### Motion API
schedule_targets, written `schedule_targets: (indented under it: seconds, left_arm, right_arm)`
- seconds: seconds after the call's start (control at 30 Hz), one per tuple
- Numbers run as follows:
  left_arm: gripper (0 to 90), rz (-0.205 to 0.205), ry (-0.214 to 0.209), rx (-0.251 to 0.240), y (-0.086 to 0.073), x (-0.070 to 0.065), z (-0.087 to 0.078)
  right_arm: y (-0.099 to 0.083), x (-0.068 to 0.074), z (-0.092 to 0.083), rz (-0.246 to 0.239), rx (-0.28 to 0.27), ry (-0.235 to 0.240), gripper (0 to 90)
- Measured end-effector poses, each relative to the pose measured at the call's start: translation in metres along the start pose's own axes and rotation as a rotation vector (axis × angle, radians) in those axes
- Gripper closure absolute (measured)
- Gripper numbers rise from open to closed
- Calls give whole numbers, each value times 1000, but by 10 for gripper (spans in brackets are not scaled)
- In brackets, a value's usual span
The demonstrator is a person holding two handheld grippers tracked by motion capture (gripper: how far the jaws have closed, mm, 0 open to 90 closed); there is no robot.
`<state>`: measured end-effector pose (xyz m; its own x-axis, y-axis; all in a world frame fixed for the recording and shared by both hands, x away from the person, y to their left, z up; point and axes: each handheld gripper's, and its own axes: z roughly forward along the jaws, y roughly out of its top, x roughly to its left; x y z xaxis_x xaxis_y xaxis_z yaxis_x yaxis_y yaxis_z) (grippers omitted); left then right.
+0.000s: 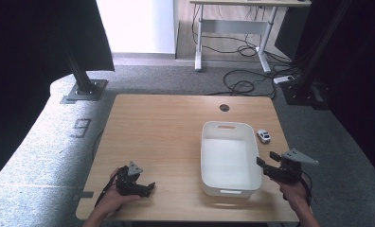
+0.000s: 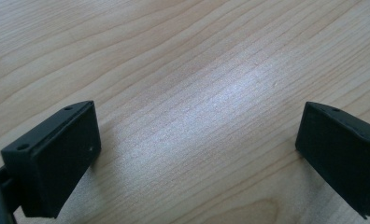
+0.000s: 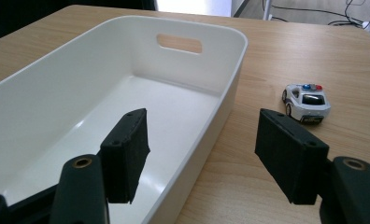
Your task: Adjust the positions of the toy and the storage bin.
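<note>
Your wooden table (image 1: pixel 166 137) mid-frame on grey carpet (image 1: pixel 43 137), bin (image 1: pixel 229 158) and car (image 1: pixel 264 136) right, desk (image 1: pixel 233 19) up top, left gripper (image 1: pixel 145 188) and right gripper (image 1: pixel 267 158) both gaping, empty

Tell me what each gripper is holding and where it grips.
Nothing is held. The left gripper is open over bare table; the right gripper is open, straddling the bin's wall, with the toy car lying ahead untouched.

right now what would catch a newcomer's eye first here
The big white bin, empty, on the right half of the wooden table. Next, the small toy police car beside the bin's far right corner, ahead of the open right gripper.
</note>
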<state>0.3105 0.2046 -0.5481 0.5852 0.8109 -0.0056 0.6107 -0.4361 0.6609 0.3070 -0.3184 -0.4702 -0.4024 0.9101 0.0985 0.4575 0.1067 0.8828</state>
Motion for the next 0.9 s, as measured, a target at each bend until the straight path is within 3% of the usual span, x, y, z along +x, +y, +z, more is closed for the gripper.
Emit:
schedule_targets:
  seconds: [0.53, 0.9]
  left_arm:
    - [3, 1, 0, 0, 0, 0, 0]
    - [3, 1, -1, 0, 0, 0, 0]
  right_arm:
    - [2, 6, 4, -13, 12, 12, 343]
    - [1, 10, 16, -15, 63, 6, 343]
